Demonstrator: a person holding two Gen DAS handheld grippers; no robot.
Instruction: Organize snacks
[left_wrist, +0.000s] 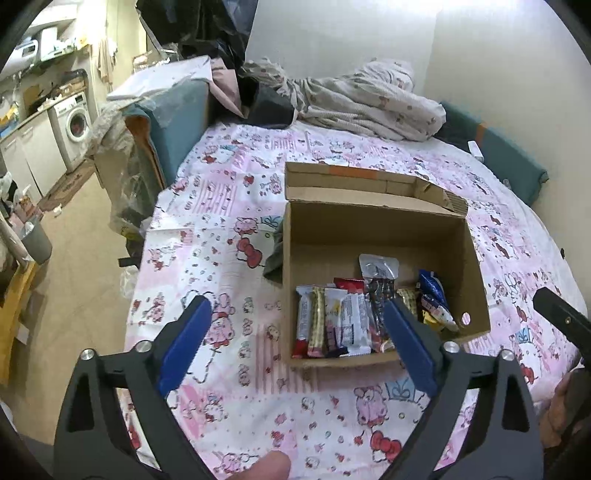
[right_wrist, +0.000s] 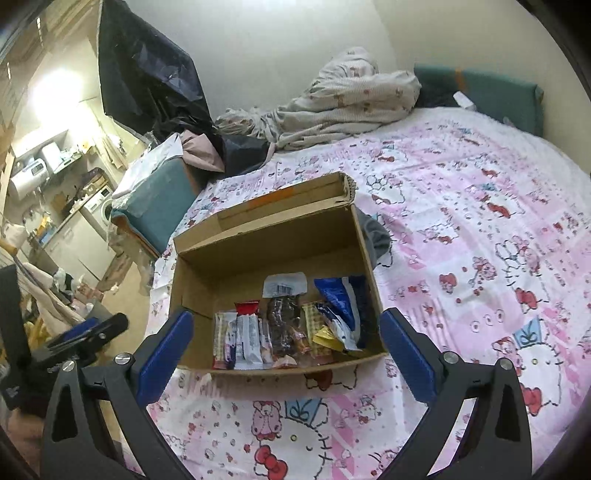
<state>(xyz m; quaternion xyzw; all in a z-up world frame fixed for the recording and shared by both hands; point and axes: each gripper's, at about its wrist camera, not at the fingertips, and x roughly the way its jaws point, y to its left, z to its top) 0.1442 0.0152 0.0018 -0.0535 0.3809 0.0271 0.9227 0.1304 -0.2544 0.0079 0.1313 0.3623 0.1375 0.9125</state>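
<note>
An open cardboard box (left_wrist: 376, 229) sits on a bed with a pink cartoon-print sheet (left_wrist: 229, 229). Several wrapped snack bars (left_wrist: 332, 321) lie side by side along its near wall, with a blue packet (left_wrist: 432, 288) at the right end. My left gripper (left_wrist: 295, 332) is open and empty above the sheet, just left of and before the box. In the right wrist view the same box (right_wrist: 273, 236) holds the snacks (right_wrist: 280, 332) and the blue packet (right_wrist: 340, 299). My right gripper (right_wrist: 284, 343) is open and empty, its fingers either side of the box's near wall.
A crumpled quilt (left_wrist: 362, 99) and dark clothes (left_wrist: 266, 103) lie at the bed's far end. A teal cushion (left_wrist: 506, 155) lines the right wall. A dark cloth (left_wrist: 275, 254) lies beside the box. Left of the bed are floor, a bin (left_wrist: 37, 243) and a washing machine (left_wrist: 75, 122).
</note>
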